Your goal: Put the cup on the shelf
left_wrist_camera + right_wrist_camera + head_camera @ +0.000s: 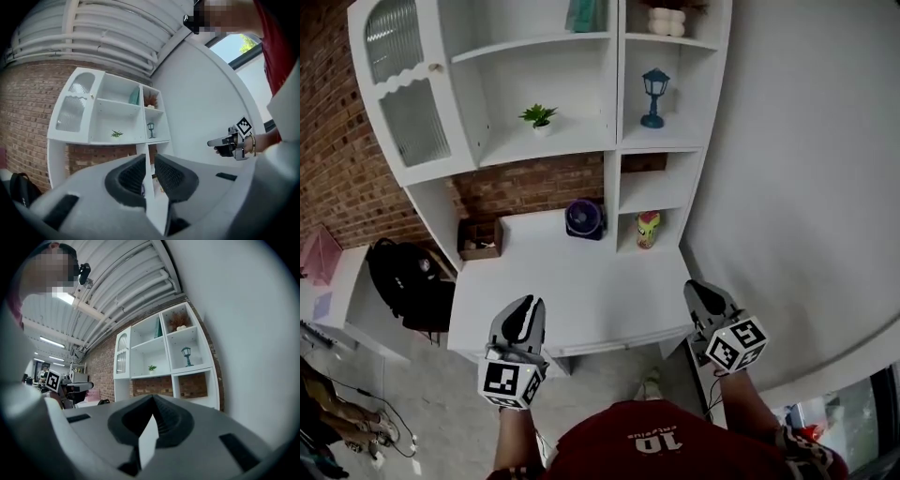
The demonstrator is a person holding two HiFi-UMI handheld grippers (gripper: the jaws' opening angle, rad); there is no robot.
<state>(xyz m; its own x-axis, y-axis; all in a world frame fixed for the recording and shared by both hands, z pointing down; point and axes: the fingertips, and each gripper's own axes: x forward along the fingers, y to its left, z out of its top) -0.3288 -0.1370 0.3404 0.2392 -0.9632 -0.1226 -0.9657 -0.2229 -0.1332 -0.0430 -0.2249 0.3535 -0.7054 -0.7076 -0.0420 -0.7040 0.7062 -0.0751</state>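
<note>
A colourful cup [648, 229] stands in the low right compartment of the white shelf unit [614, 141], level with the white desk [581, 291]. Both grippers hover over the desk's near edge, well short of the cup. My left gripper [523, 317] is at the left; in the left gripper view its jaws [150, 160] stand a narrow gap apart with nothing between them. My right gripper [703, 296] is at the right, nearer the cup's column; in the right gripper view its jaws [153, 399] meet, and they hold nothing.
A purple fan [583, 218] sits at the back of the desk beside the cup's compartment, and a brown box [480, 239] at the back left. Higher shelves hold a small plant [539, 116] and a blue lantern [654, 97]. A black bag [408, 277] lies left of the desk.
</note>
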